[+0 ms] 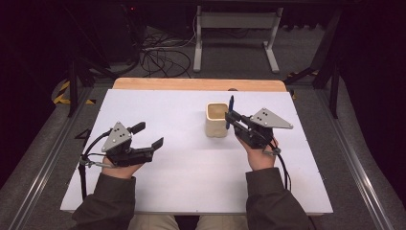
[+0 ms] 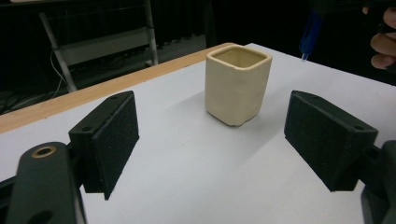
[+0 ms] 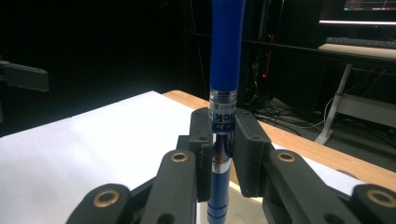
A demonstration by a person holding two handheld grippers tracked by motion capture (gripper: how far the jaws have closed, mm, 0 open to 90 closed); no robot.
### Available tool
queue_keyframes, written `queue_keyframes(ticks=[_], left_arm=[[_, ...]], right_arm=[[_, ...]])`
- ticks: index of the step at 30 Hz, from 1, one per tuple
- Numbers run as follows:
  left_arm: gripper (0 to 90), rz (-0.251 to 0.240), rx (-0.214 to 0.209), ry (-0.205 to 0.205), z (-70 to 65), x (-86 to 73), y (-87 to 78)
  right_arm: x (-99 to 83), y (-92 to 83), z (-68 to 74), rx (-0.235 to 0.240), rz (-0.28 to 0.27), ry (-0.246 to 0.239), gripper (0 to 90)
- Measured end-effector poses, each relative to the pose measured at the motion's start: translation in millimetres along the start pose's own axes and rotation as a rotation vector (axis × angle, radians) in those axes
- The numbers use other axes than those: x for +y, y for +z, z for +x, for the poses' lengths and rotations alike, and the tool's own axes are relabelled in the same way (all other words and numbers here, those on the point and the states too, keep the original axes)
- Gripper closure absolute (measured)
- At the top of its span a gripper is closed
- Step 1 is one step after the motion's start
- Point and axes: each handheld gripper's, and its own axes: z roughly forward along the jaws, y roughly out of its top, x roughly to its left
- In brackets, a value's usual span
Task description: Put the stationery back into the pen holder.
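White table (image 1: 182, 182), wooden far edge (image 1: 198, 84), cables (image 1: 160, 60) behind.

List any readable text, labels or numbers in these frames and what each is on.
"ick": white letters on the blue band of the pen held upright in the right tongs; the start of the word is hidden.
Smaller print below it on the same band: too small to read.
Lit screen in the background: blurred, unreadable.
Cream cup: no marking visible.
White table: no text.
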Motion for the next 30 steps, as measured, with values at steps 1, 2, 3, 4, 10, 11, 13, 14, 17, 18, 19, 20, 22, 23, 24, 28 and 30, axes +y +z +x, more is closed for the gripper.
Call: queue_keyframes(ticks=[1, 2, 3, 4, 10, 11, 13, 14, 17, 18, 19, 20, 22, 23, 24, 28, 30], left_arm=[[18.7, 0.0, 0.0, -0.003, 0.3, 0.2, -0.7], [18.7, -0.002, 0.001, -0.003, 0.9, 0.3, -1.2], [18.8, -0.004, 0.002, -0.003, 1.6, 0.3, -1.7], [18.8, -0.004, 0.003, -0.007, 2.0, 0.3, -2.2], [18.8, -0.006, 0.003, -0.01, 3.4, 0.4, -3.7], [18.8, -0.007, 0.003, -0.01, 3.4, 0.5, -3.8], [18.8, -0.009, 0.004, -0.009, 3.9, 0.6, -4.2], [18.8, -0.008, 0.004, -0.011, 4.0, 0.5, -4.4], [18.8, -0.008, 0.004, -0.012, 5.1, 0.2, -4.9], [18.8, -0.007, 0.005, -0.01, 5.7, 0.2, -5.2], [18.8, -0.011, 0.006, -0.011, 6.0, 0.0, -5.2], [18.8, -0.011, 0.005, -0.017, 5.9, -0.1, -5.4], [18.8, -0.01, 0.004, -0.018, 6.4, -0.1, -5.9], [18.8, -0.009, 0.004, -0.018, 6.5, -0.1, -6.0], [18.8, -0.01, 0.005, -0.014, 6.9, 0.0, -6.2], [18.8, -0.013, 0.003, -0.017, 7.1, 0.0, -6.4], [18.8, -0.012, 0.002, -0.021, 7.4, -0.2, -6.5]], right_arm=[[-0.1, 2.2, -0.6, -0.002, -0.001, -0.004, 79.2], [-0.3, 4.1, -0.9, -0.003, -0.001, 0.001, 79.2], [-0.5, 5.8, -1.5, -0.005, 0.0, -0.002, 79.2], [-0.4, 7.4, -2.0, -0.008, -0.001, -0.005, 79.2], [4.0, 15.9, -3.1, -0.019, -0.02, 0.009, 79.2], [5.1, 17.6, -3.1, -0.02, -0.025, 0.009, 79.2], [7.0, 20.9, -2.8, -0.023, -0.03, 0.004, 79.2], [7.7, 22.6, -2.7, -0.023, -0.032, 0.001, 79.2], [8.8, 28.3, -3.0, -0.027, -0.041, 0.001, 79.2], [8.8, 29.8, -2.6, -0.03, -0.039, 0.011, 79.2], [8.7, 31.4, -2.9, -0.034, -0.043, 0.007, 79.2], [8.4, 32.9, -3.1, -0.04, -0.047, 0.005, 79.2], [7.7, 35.7, -2.9, -0.051, -0.051, 0.012, 79.2], [7.2, 37.1, -3.4, -0.056, -0.051, 0.005, 79.2], [6.8, 38.4, -3.9, -0.061, -0.052, 0.005, 79.2], [5.3, 43.1, -5.7, -0.074, -0.053, 0.004, 79.2], [4.6, 44.6, -6.5, -0.083, -0.058, 0.007, 79.2]])
